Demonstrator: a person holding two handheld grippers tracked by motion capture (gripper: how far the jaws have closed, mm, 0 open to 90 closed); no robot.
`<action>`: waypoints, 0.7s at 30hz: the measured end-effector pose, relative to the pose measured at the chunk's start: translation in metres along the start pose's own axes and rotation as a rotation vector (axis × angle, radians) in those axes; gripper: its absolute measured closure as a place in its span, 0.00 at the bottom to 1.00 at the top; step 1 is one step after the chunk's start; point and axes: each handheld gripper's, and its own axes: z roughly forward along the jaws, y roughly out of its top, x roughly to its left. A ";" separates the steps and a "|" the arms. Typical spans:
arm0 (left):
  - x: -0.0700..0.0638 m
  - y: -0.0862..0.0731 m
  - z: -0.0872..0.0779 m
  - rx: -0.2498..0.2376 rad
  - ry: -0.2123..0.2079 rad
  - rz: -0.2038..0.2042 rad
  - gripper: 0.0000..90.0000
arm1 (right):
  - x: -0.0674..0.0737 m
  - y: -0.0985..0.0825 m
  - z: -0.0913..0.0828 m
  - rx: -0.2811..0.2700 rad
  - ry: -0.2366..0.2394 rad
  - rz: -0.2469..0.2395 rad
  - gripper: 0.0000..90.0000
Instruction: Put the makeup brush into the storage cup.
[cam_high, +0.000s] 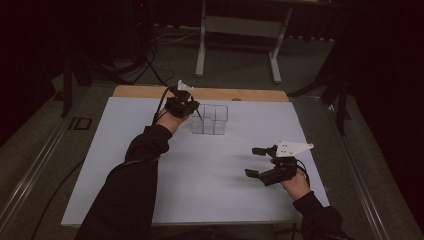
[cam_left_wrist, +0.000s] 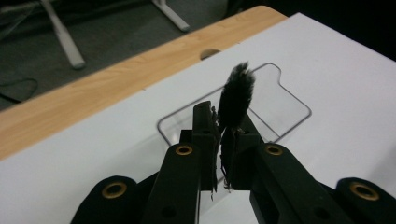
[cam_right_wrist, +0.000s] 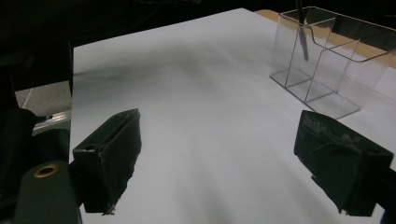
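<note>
A clear plastic organizer (cam_high: 210, 119) with several compartments stands at the back middle of the white table top (cam_high: 120, 165). My left gripper (cam_high: 193, 108) hovers at its left rim, shut on a small black brush (cam_left_wrist: 236, 93). The brush's fluffy tip points past the jaws, over the organizer (cam_left_wrist: 289, 95). In the right gripper view a dark slender part of the brush (cam_right_wrist: 303, 43) hangs inside the organizer's (cam_right_wrist: 327, 65) left rear compartment. My right gripper (cam_high: 251, 161) floats low over the table's right side, open, with nothing between its jaws (cam_right_wrist: 224, 140).
A wooden table edge (cam_high: 140, 91) runs behind the white sheet, with a round hole (cam_left_wrist: 209, 53) in it. White desk legs (cam_high: 201, 47) stand on the grey floor farther back. Dark stands flank the table on both sides.
</note>
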 end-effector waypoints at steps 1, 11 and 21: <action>0.000 0.000 0.000 -0.003 0.004 0.000 0.90 | 0.000 0.000 0.000 0.001 0.000 -0.001 0.16; 0.000 0.004 -0.011 -0.073 -0.007 -0.039 0.41 | 0.000 0.000 -0.001 -0.002 -0.001 0.002 0.16; -0.006 0.005 -0.035 -0.144 -0.028 -0.007 0.04 | -0.001 0.001 -0.001 -0.010 -0.004 0.007 0.16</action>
